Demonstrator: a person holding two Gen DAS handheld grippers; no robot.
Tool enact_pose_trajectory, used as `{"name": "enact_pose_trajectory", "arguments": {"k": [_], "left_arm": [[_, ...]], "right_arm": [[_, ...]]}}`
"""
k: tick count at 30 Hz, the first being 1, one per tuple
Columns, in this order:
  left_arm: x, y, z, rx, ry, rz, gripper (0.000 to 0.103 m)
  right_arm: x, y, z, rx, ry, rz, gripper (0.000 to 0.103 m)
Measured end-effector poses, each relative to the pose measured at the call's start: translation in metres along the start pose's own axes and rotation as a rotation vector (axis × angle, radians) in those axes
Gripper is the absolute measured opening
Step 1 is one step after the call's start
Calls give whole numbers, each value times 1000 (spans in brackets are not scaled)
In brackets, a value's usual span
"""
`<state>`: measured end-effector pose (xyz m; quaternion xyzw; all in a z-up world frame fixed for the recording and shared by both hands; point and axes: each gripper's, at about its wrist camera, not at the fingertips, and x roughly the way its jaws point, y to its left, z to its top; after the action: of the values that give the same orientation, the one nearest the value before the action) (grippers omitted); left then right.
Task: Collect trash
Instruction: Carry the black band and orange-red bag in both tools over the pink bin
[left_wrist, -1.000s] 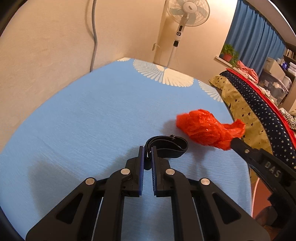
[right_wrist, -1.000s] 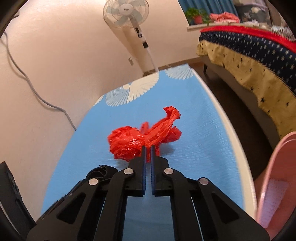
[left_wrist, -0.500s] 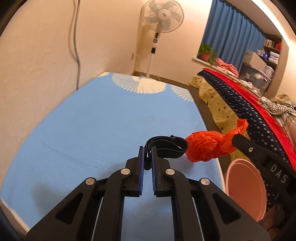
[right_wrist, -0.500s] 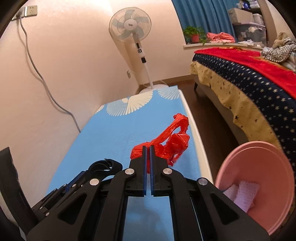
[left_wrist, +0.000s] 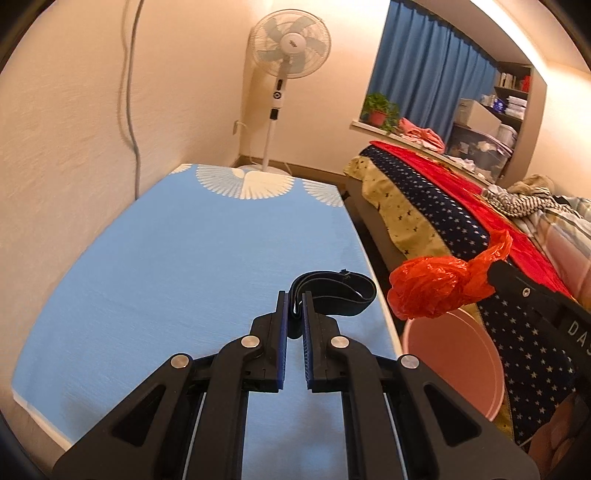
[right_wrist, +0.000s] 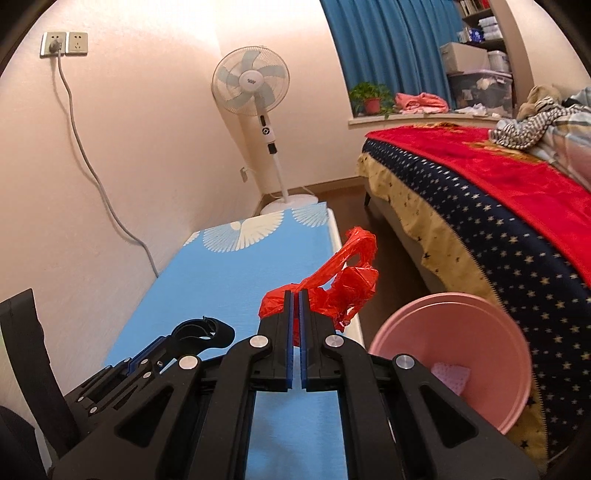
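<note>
Past the table (left_wrist: 192, 258) edge, right gripper (right_wrist: 294, 295) pinches red bag (right_wrist: 347, 288), seemingly above bin (right_wrist: 458, 354).

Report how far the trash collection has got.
Done: one pale crumpled piece already lies in the pink bin. In hand: the right claw holds the red plastic bag lifted near the table edge, beside the bin; the left claw grips a black strap. Left: drop both in.

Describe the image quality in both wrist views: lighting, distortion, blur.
Left wrist view: warm indoor light, strong fisheye bending of the blue table edge, dark vignette corners, sharp focus on the left gripper. Right wrist view: same warm cast, curved walls, red plastic bag crisp, no motion blur.
</note>
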<state>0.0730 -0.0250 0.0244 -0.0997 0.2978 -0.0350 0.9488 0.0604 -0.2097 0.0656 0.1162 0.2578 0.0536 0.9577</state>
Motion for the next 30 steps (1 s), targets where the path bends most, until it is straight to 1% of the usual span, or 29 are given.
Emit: {"name": "enact_pose_trajectory", "arguments": {"k": [7,13,30], "left_arm": [[-5,-16,-7,19,-3,-46,7],[1,-27,-11,18,7,-73,7],[36,-67,-29,69,49,-133,7]], "right_arm": [[-21,-18,-4,0,-19,-55,2],[-31,-38,-6,5,-29,-104,2],[-27,-86,-13,56,-16,-226,2]]}}
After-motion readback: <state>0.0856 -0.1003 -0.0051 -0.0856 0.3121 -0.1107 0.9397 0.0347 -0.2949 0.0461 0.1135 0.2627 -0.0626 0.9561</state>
